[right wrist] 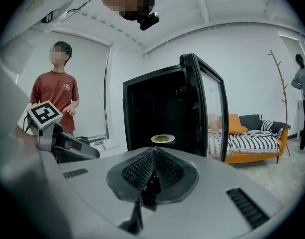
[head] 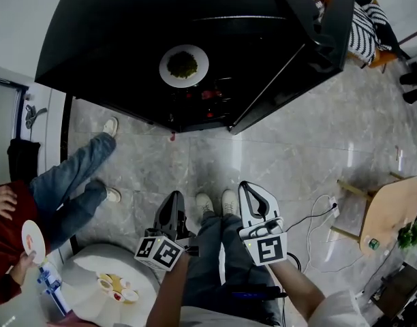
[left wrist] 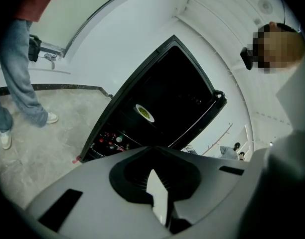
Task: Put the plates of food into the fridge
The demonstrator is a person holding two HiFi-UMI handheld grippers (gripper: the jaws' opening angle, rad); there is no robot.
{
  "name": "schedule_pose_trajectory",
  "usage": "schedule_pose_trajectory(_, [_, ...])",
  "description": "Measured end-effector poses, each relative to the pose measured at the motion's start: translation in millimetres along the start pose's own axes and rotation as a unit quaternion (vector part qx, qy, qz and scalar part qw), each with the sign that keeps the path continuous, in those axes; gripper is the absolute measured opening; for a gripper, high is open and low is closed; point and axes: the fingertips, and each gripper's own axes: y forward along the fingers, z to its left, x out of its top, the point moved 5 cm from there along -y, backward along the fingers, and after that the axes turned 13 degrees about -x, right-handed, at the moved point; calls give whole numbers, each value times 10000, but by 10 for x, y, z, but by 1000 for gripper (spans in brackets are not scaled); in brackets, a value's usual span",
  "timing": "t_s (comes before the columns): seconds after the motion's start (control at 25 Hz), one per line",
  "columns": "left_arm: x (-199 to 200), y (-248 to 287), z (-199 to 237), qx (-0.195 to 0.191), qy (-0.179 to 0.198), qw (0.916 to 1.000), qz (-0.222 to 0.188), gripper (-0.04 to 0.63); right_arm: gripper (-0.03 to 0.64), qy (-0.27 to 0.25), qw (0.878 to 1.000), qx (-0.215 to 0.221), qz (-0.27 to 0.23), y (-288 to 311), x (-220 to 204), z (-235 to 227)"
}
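While both pairs of jaws are pressed together with nothing between them, the left gripper (left wrist: 153,149) and the right gripper (right wrist: 153,151) hang side by side above the wearer's own shoes (head: 217,201), tips aimed toward the fridge (head: 120,39). Straight ahead of the jaws, well apart from them, the black fridge stands open. A white plate of greens (head: 184,65) sits alone on a shelf inside, in line with the right jaws and a little to the right of the left ones. Below that shelf, small red-topped items (head: 210,94) line a lower rack. The fridge door (head: 311,26) swings out to the right of the jaws, and beyond it stands an orange sofa (right wrist: 252,133) with a striped throw.

Off to the left of the left gripper, another person (head: 69,186) in jeans and a red shirt holds a small plate (head: 33,240). Behind and to the left of the left jaws, a round white table (head: 82,268) carries several small dishes of food (head: 115,286). To the right of the right gripper, well away, a light wooden stool (head: 391,211) stands on the grey stone floor (head: 276,155).
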Motion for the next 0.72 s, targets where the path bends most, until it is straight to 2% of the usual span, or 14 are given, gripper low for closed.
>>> schedule_pose_trajectory(0.08, [10,-38,-44,30,197,9998,71,5,9,-29,10000,-9,-39,-12,81,5])
schedule_pose_trajectory(0.24, [32,-123,-261,64,916,9953,298,5,9,-66,10000,-19,-14,-75,235,-10])
schedule_pose_trajectory(0.44, [176,-122,-522,-75,1340,9900,435,5,9,-85,10000,5,48,-150,407,-20])
schedule_pose_trajectory(0.72, [493,-55,-891,-167,2289,9722,469,5,9,5,10000,39,68,-227,716,-55])
